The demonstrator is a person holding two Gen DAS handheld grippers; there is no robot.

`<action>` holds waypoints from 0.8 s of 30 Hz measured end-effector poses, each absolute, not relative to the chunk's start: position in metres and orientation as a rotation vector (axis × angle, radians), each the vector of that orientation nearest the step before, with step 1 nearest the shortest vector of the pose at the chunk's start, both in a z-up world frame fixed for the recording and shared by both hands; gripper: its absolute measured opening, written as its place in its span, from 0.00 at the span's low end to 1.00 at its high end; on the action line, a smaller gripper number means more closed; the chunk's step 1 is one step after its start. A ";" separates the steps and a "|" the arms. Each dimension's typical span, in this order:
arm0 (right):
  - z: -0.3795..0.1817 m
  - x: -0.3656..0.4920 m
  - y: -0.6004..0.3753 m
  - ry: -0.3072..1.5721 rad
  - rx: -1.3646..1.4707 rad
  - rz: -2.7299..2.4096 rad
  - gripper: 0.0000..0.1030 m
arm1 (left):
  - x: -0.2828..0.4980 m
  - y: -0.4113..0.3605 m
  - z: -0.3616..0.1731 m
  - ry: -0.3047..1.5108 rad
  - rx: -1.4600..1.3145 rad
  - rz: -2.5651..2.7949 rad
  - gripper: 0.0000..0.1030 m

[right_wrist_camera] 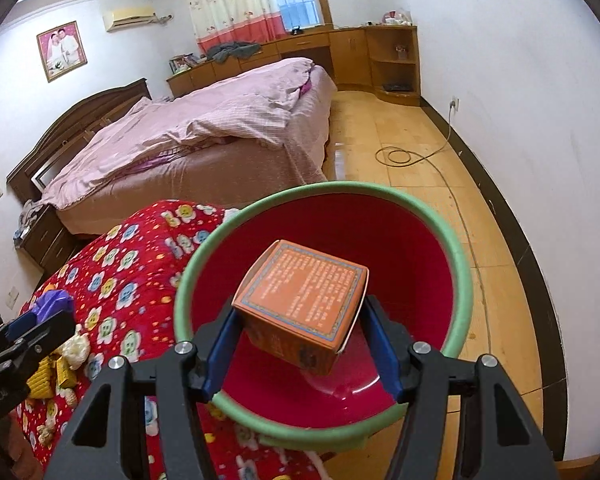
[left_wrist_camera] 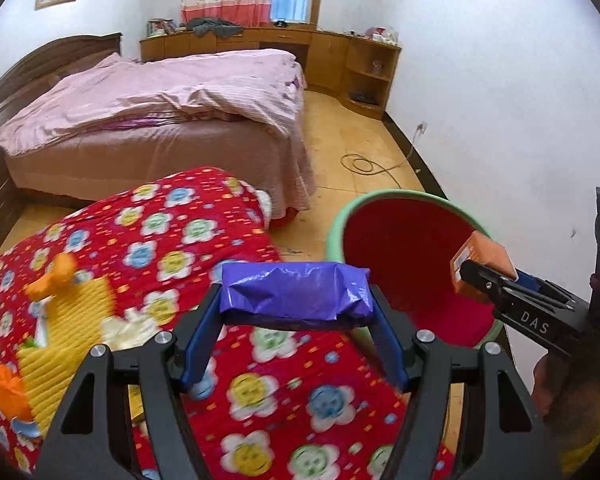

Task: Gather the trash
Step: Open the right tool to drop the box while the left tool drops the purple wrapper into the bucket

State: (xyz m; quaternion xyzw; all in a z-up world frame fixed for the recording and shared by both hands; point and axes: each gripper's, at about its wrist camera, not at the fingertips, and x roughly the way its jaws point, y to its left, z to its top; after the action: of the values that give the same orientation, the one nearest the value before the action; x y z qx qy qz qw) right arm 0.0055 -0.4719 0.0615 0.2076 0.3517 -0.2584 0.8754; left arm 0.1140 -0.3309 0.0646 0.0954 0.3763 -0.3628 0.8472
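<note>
My left gripper (left_wrist_camera: 295, 301) is shut on a purple plastic packet (left_wrist_camera: 292, 290), held across its fingertips above a red flowered quilt (left_wrist_camera: 172, 240). Just right of it stands a bin with a red inside and a green rim (left_wrist_camera: 380, 197). In the right wrist view my right gripper (right_wrist_camera: 302, 314) is shut on an orange printed box (right_wrist_camera: 300, 292), which hangs directly over the bin's (right_wrist_camera: 420, 205) mouth. The left wrist view shows that box (left_wrist_camera: 484, 258) at the bin's right side. The left gripper (right_wrist_camera: 46, 314) shows at the left edge of the right wrist view.
On the quilt (right_wrist_camera: 132, 264) lie orange scraps (left_wrist_camera: 56, 274), a yellow ribbed piece (left_wrist_camera: 60, 344) and crumpled white paper (left_wrist_camera: 128, 326). A bed with a pink cover (left_wrist_camera: 160, 92) stands behind. A cable (left_wrist_camera: 364, 162) coils on the floor near the white wall on the right.
</note>
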 end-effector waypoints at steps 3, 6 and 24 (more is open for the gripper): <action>0.060 0.000 -0.481 0.720 0.444 -0.545 0.71 | 0.112 -0.351 0.058 0.795 0.220 -0.793 0.68; 0.062 -0.006 -0.489 0.705 0.446 -0.550 0.71 | 0.109 -0.368 0.051 0.795 0.243 -0.814 0.68; 0.070 -0.057 -0.517 0.623 0.517 -0.624 0.78 | 0.089 -0.424 0.035 0.829 0.270 -0.910 0.80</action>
State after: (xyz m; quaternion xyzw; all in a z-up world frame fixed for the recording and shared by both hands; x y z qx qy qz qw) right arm -0.0565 -0.5170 0.0700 0.2474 0.2982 -0.2985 0.8722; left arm 0.0892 -0.4238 0.0351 0.1264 0.3875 -0.4254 0.8080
